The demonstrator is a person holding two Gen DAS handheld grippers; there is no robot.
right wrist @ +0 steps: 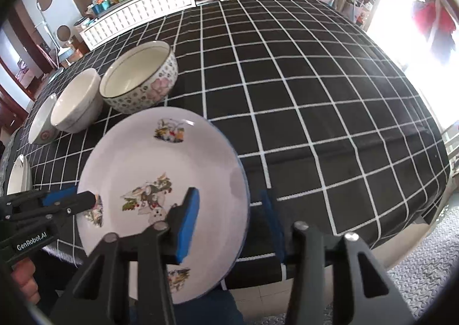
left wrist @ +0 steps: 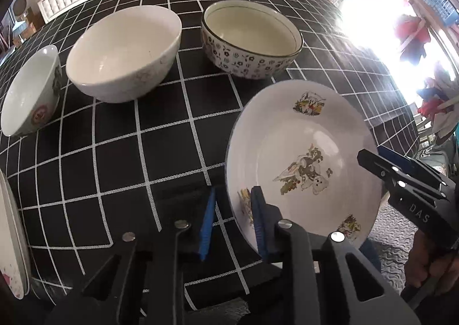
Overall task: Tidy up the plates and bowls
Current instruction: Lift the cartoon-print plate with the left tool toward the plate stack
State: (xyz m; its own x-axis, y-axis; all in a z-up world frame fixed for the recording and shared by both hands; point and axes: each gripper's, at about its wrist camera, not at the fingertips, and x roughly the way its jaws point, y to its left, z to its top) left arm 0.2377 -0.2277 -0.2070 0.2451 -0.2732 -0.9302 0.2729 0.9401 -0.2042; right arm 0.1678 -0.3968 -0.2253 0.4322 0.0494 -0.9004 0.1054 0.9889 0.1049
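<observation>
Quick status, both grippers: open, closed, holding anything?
Left gripper: shut on the rim of the decorated plate.
Right gripper: straddling the same plate's opposite rim; whether it is clamped cannot be told.

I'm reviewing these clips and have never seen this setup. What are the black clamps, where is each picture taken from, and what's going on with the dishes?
No robot here: a person holds a two-finger clamp in each hand, each with a camera looking along its fingers. One picture is from the left gripper, the other from the right gripper. Both grip opposite edges of a white plate with flower prints, held tilted at the near edge of the table. On the black checked tablecloth stand three bowls in a row: a patterned bowl, a plain white bowl and a small bowl. More plates sit at the far left.
</observation>
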